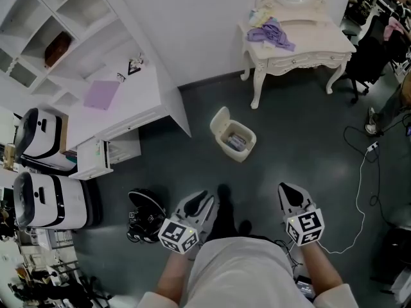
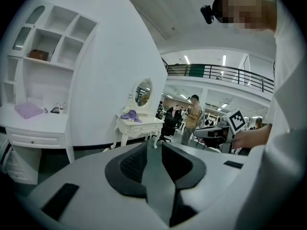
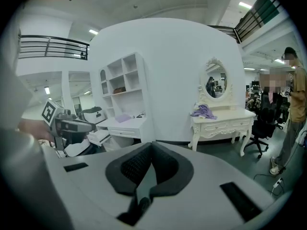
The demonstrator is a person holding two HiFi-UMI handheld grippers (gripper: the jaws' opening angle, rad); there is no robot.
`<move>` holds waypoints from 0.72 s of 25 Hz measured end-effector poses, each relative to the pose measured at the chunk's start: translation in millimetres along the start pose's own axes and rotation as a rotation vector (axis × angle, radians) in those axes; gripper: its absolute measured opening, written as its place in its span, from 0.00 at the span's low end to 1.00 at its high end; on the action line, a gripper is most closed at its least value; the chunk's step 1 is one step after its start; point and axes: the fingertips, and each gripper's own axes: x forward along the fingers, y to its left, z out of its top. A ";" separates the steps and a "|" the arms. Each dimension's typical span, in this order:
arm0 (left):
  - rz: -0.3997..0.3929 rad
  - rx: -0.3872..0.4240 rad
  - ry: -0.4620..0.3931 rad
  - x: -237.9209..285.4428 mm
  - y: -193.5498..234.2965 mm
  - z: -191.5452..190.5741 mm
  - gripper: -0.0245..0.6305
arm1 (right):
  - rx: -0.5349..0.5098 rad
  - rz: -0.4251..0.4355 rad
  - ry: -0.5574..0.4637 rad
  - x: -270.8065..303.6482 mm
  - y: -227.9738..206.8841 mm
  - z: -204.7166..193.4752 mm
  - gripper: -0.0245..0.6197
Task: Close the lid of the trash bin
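Dark floor [image 1: 302, 159], trash bin [image 1: 230, 151] with lid [image 1: 220, 118] raised, left gripper [image 1: 207, 197] jaws apart, empty, right gripper [image 1: 287, 189] jaws together

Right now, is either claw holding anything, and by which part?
Nothing is held: left claw open and empty, right claw shut on nothing; the trash bin stands apart.

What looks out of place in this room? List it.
The trash bin stands on the open floor with its lid flipped up, contents showing. Purple clothes lie heaped on the dressing table.
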 end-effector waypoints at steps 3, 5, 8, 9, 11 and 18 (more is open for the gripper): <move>-0.015 0.001 0.007 15.4 21.2 10.1 0.21 | 0.004 -0.014 0.004 22.4 -8.0 12.1 0.06; -0.026 0.004 0.014 26.0 35.0 16.5 0.21 | 0.005 -0.023 0.011 37.0 -12.4 18.1 0.06; -0.047 0.018 0.025 40.5 57.1 23.1 0.20 | 0.006 -0.038 0.027 61.2 -16.6 23.2 0.06; -0.054 0.026 0.032 45.8 64.8 25.6 0.20 | 0.007 -0.043 0.033 70.3 -18.0 25.2 0.06; -0.073 0.041 0.046 57.5 79.9 32.4 0.20 | 0.009 -0.053 0.045 89.6 -22.0 30.6 0.06; -0.143 0.076 0.086 99.2 142.8 53.5 0.20 | 0.006 -0.090 0.063 163.4 -33.7 57.7 0.06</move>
